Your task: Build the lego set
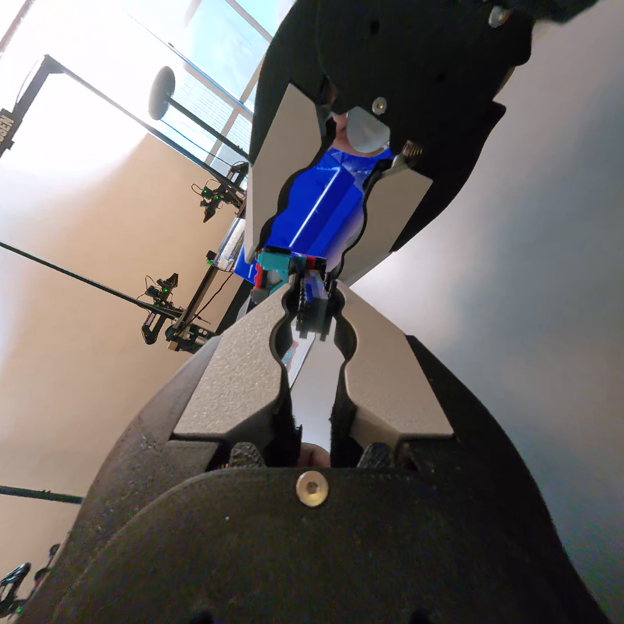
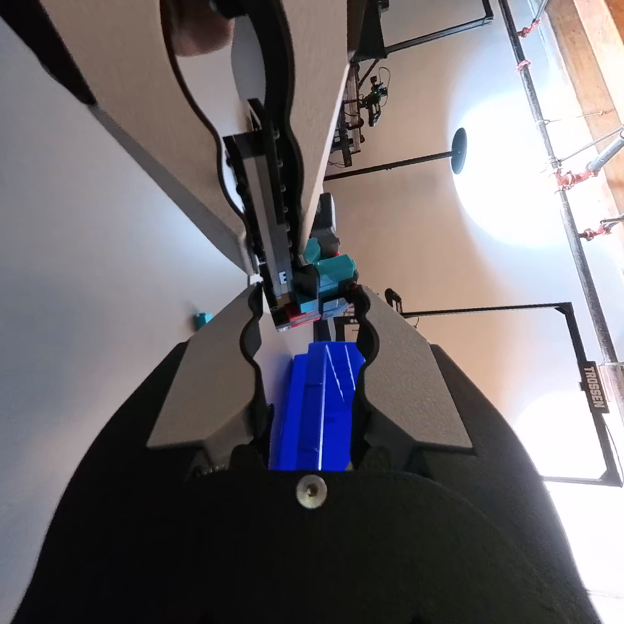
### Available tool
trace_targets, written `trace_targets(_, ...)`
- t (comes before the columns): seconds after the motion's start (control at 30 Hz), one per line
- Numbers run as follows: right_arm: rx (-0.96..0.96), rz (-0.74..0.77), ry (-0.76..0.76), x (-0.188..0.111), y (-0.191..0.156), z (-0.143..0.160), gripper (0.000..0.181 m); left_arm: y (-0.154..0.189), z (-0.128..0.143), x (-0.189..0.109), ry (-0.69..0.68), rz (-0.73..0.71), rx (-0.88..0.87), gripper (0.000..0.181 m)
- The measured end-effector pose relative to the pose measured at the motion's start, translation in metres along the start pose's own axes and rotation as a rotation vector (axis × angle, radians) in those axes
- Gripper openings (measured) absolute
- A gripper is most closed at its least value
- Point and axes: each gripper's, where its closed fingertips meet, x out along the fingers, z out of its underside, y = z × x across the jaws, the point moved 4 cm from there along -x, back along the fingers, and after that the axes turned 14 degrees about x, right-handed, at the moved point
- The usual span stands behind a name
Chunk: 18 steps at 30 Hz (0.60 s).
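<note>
Spanning the gap between the two grippers is one lego assembly (image 2: 297, 280), a long dark strip with studs along its edge and a cluster of teal, grey, black and red bricks at one end. The left gripper (image 1: 312, 300) clamps the dark strip between its fingertips, with the strip running back into the wavy channel between its two grey fingers (image 1: 243, 368). The right gripper (image 2: 307, 297) meets the model tip to tip from the opposite side; its jaws stand around the brick cluster, narrowly parted, and whether they press on the bricks or only flank them cannot be told.

In the right wrist view, one loose teal brick (image 2: 202, 319) lies on the white table (image 2: 84, 337) just off the right gripper's left finger. One blue bin (image 2: 317, 405) sits beyond the model, showing between the right gripper's fingers, and the same bin appears behind the right gripper in the left wrist view. Part of a hand (image 2: 199, 30) holding the left gripper shows at the top of the right wrist view.

Farther off stand black frame rails, two small camera mounts (image 1: 158, 304) with green lights, and one round black lamp disc (image 2: 459, 150) on a rod against the tan wall.
</note>
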Motion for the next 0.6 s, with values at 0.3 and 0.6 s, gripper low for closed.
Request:
trace_targets(0.3, 0.026, -0.069, 0.084, -0.006, -0.002, -0.003, 0.06, -0.008, 0.003, -0.006, 0.065, 0.037, -0.178, 0.017)
trace_targets(0.6, 0.297, -0.352, 0.211, -0.031, 0.006, -0.017, 0.073, 0.0, 0.002, -0.018, 0.224, 0.238, -0.399, 0.016)
